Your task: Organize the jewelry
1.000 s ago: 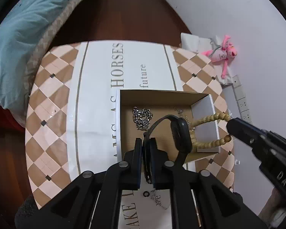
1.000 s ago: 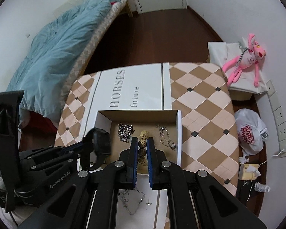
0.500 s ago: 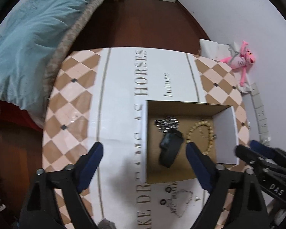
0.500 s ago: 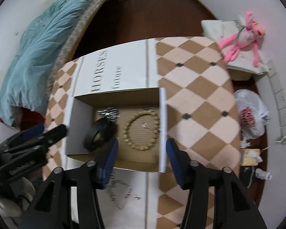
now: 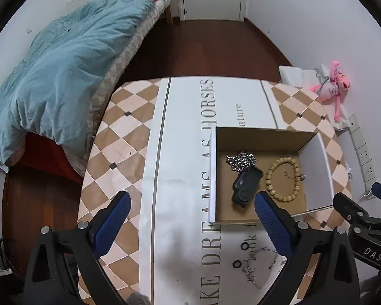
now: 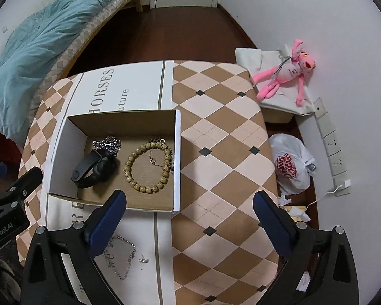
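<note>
An open cardboard box (image 5: 315,157) (image 6: 176,152) sits on the round checkered table. In it lie a black wristband (image 5: 246,185) (image 6: 92,169), a wooden bead bracelet (image 5: 283,179) (image 6: 147,166), a silver chain (image 5: 241,160) (image 6: 108,143) and a thin chain (image 6: 153,158). A thin silver necklace (image 5: 263,267) (image 6: 124,258) and two black rings (image 5: 241,251) lie on the white cloth in front of the box. My left gripper (image 5: 190,221) is open and empty, raised above the table left of the box. My right gripper (image 6: 190,221) is open and empty, above the box's near right corner.
A white cloth with printed lettering (image 5: 185,127) runs across the table. A bed with a blue quilt (image 5: 50,76) stands at the left. A pink plush toy (image 6: 287,73), a plastic bag (image 6: 289,167) and a power strip (image 6: 332,150) are on the right.
Both grippers opened and pulled up and back. The left let go of the black wristband and the right let go of the bead bracelet; both now lie in the box.
</note>
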Demonstrator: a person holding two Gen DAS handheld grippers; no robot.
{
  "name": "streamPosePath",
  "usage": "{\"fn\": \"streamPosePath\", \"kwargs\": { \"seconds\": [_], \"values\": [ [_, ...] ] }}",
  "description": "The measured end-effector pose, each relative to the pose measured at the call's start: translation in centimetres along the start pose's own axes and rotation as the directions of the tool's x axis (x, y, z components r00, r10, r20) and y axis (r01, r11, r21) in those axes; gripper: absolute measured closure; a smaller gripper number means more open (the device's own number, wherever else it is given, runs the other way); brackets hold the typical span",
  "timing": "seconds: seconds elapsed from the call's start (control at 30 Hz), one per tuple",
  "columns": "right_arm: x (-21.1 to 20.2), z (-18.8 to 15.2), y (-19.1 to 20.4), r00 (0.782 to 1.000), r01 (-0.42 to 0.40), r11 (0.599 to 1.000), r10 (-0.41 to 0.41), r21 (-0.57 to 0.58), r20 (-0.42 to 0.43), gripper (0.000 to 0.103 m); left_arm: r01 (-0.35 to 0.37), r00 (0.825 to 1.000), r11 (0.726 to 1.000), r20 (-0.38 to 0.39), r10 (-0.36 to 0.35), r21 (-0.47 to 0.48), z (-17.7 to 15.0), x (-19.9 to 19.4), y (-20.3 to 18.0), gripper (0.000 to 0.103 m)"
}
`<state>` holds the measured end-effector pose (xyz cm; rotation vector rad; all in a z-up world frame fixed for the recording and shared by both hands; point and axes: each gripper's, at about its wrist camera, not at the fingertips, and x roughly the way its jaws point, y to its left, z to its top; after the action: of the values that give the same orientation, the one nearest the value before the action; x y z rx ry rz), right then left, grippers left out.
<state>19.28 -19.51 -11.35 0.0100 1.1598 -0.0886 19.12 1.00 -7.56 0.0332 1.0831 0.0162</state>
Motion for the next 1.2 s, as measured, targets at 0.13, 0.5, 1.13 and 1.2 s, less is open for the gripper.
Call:
{"fn": "streamPosePath", "kwargs": {
  "seconds": [0.13, 0.5, 1.13, 1.2],
  "values": [
    [-2.0, -0.5, 0.2, 0.999, 0.011, 1.000, -0.010, -0.002, 0.042, 0.002, -0.001, 0.999, 1.000, 0.042, 0.001, -0.003, -0.3, -2.3, -0.1, 0.003],
    [-10.8, -2.9, -0.4, 0.979, 0.013, 1.000, -0.017, 0.018, 0.204, 0.002, 0.018, 0.986, 1.000, 0.165, -0.018, -0.002, -2.2, -10.0, -0.5, 0.003],
    [-7.9, -9.1, -1.3, 0.987, -0.088, 0.994, 0.078, 0.066, 0.141, 0.002, -0.076, 0.987, 0.997, 0.139, 0.080, -0.030, -7.3, -8.3, 0.5, 0.003],
    [-5.2, -10.2, -1.0, 0.989, -0.116, 0.991, 0.109, 0.071, 0.100, 0.008, -0.094, 0.990, 0.995, 0.100, 0.096, -0.026, -8.4, -6.5, 0.5, 0.003]
  ]
}}
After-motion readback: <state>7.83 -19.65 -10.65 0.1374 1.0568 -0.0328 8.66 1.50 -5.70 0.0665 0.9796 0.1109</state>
